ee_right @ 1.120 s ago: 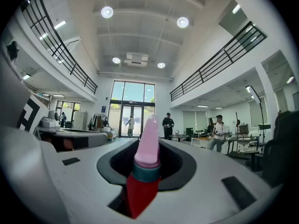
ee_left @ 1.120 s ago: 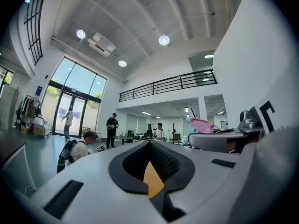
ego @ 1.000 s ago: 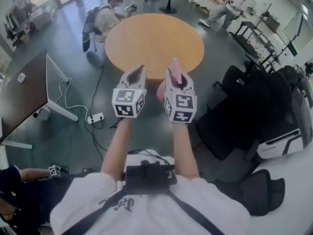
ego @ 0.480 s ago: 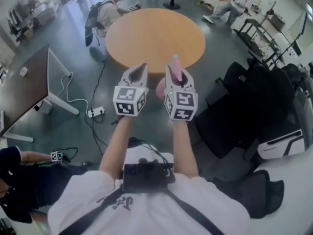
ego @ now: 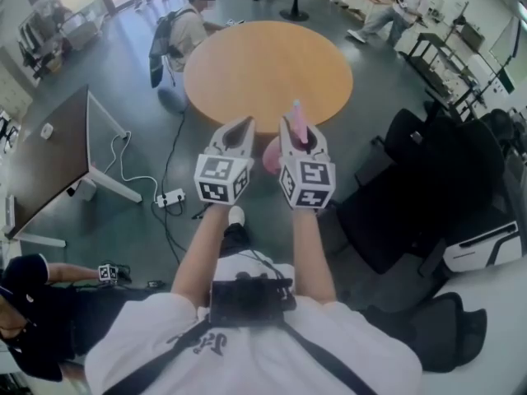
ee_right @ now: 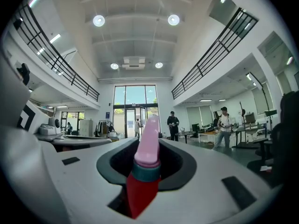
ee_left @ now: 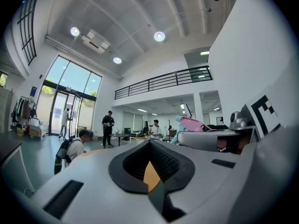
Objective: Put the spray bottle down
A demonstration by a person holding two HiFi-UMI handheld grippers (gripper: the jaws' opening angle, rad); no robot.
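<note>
The step in hand looks like the carry. The right gripper [ego: 299, 132] is clamped on the spray bottle [ee_right: 146, 146], whose red body sits between the jaws while the teal collar and pink nozzle stick out past them. It is held in the air at the near edge of the round wooden surface [ego: 268, 64], not yet resting on anything. The left gripper [ego: 237, 130] hangs just beside it, its jaws drawn together with nothing between them. The next move probably calls for reaching farther over the bare wood, lowering until the base sits flat, then letting go. The room is a tall hall with glass doors at the far end. A person with a backpack [ego: 183, 31] sits at the far left of the surface. A dark desk [ego: 49, 159] stands to the left and black chairs [ego: 412, 188] to the right.
</note>
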